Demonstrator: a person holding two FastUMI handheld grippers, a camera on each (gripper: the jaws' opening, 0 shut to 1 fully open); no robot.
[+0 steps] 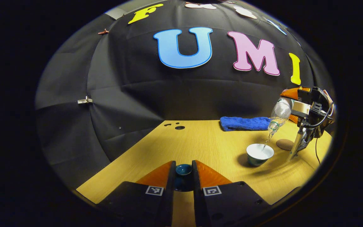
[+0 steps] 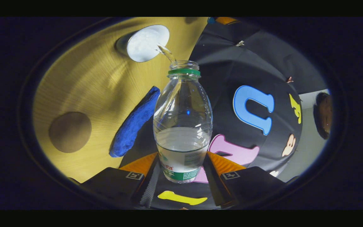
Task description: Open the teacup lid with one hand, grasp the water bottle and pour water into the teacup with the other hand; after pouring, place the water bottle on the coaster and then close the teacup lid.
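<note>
1. Water point(image 1: 267, 141) is running in a thin stream from the mouth of the water bottle point(image 1: 280, 113) into the teacup point(image 1: 260, 154), as seen in the left gripper view.
2. Right tool point(image 2: 183, 168) is gripping the water bottle point(image 2: 183, 126) at its labelled lower body; both fingers point(image 2: 214, 171) are pressing against the sides. The bottle is tilted mouth-down, its green neck ring pointing toward the teacup point(image 2: 143, 42) at 11 o'clock in the right gripper view.
3. Water is lying in the lower part of the bottle near the label; the upper part is looking clear.
4. Left tool point(image 1: 183, 176) is clamped on the teacup lid point(image 1: 183, 170), a dark blue-green piece sitting between the two fingers, held low over the bench point(image 1: 200, 142) at 6 o'clock in the left gripper view.
5. Teacup is standing uncovered on the bench at 4 o'clock in the left gripper view, its white inside showing.
6. Coaster point(image 1: 285, 144), a round brown disc, is lying flat on the bench just beside the teacup on its 3 o'clock side, apart from it. In the right gripper view the coaster point(image 2: 70, 132) is sitting at 9 o'clock.
7. Blue towel point(image 1: 245, 123) is lying folded at the far edge of the bench, beyond the teacup, against the black cloth wall. In the right gripper view the blue towel point(image 2: 134, 123) is lying between the coaster and the bottle.
8. Right tool point(image 1: 295, 154) is showing at 3 o'clock in the left gripper view, above the coaster.
</note>
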